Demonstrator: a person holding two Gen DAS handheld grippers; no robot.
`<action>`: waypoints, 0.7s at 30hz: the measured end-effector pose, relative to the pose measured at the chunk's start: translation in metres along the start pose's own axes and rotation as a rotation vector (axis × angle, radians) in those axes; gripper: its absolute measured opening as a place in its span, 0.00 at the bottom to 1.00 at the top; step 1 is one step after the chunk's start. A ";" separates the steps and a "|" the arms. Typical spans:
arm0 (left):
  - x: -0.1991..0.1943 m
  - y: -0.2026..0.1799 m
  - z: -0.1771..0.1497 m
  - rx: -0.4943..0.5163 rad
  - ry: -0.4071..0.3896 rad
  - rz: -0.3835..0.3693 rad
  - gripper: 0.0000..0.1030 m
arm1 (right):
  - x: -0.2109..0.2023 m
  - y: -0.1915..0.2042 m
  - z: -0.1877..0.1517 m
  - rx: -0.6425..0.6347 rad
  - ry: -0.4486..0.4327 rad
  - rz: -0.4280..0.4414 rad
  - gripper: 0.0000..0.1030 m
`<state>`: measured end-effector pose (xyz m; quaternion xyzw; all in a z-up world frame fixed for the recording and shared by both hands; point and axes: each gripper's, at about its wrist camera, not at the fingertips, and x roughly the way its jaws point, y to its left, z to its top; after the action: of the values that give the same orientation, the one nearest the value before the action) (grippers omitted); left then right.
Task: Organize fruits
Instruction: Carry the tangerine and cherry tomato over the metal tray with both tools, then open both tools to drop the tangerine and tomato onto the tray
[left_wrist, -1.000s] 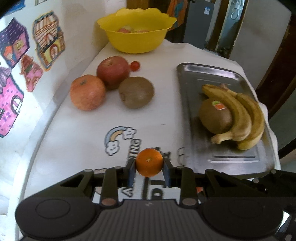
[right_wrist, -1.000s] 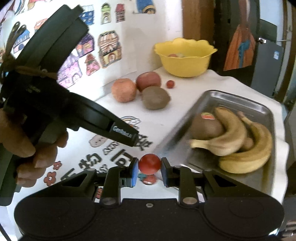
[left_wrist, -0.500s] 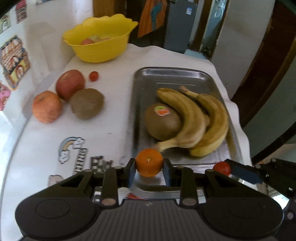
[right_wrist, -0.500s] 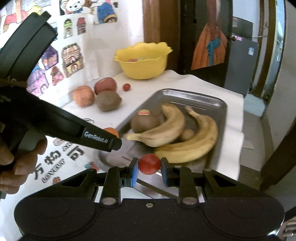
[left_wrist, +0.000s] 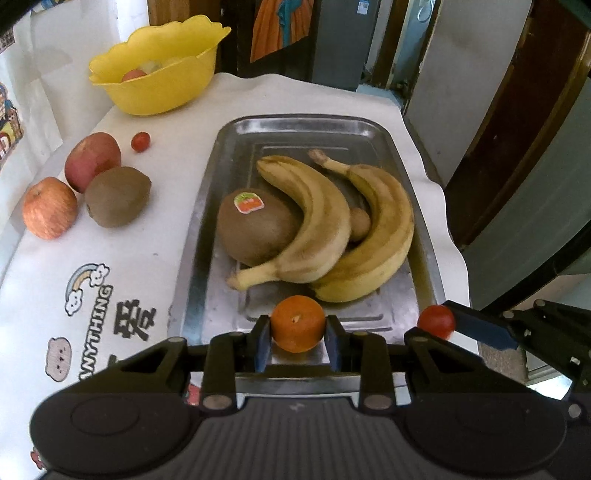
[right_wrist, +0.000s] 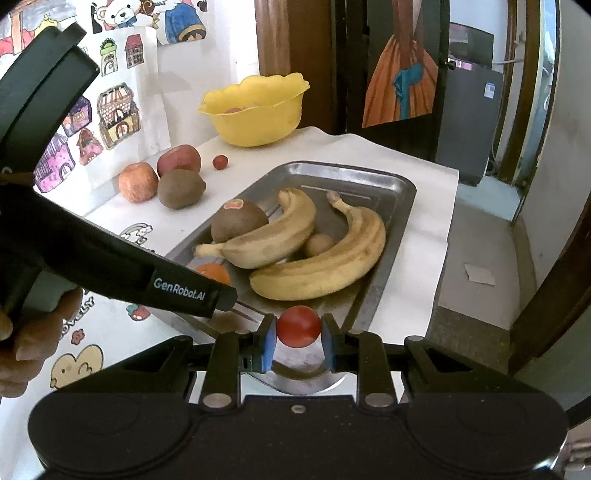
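My left gripper (left_wrist: 297, 338) is shut on a small orange (left_wrist: 297, 322) above the near end of the metal tray (left_wrist: 207, 206). My right gripper (right_wrist: 298, 334) is shut on a red cherry tomato (right_wrist: 298, 325) over the tray's near right corner (right_wrist: 391, 266); it also shows in the left wrist view (left_wrist: 436, 320). The tray holds two bananas (left_wrist: 321, 221), a stickered kiwi (left_wrist: 255, 229) and a small brown fruit (left_wrist: 360, 220).
On the white cloth left of the tray lie two apples (left_wrist: 50, 212), a kiwi (left_wrist: 117, 195) and a cherry tomato (left_wrist: 140, 141). A yellow bowl (left_wrist: 159, 70) with fruit stands at the back. The table edge drops off right of the tray.
Both grippers have moved right, from over the printed cloth to above the tray's near end, each still holding its fruit.
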<state>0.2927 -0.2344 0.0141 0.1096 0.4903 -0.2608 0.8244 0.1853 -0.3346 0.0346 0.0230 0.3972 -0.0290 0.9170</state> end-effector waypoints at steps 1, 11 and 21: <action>0.001 0.000 0.000 -0.002 0.002 0.001 0.33 | 0.001 -0.001 -0.001 -0.001 0.002 0.001 0.27; 0.006 -0.005 -0.001 -0.022 0.015 0.012 0.33 | 0.007 -0.005 0.000 -0.016 0.015 0.025 0.27; 0.008 -0.006 -0.002 -0.028 0.027 0.020 0.33 | 0.012 -0.005 -0.002 -0.018 0.029 0.025 0.27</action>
<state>0.2911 -0.2409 0.0063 0.1064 0.5039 -0.2439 0.8218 0.1913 -0.3402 0.0245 0.0204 0.4104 -0.0135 0.9116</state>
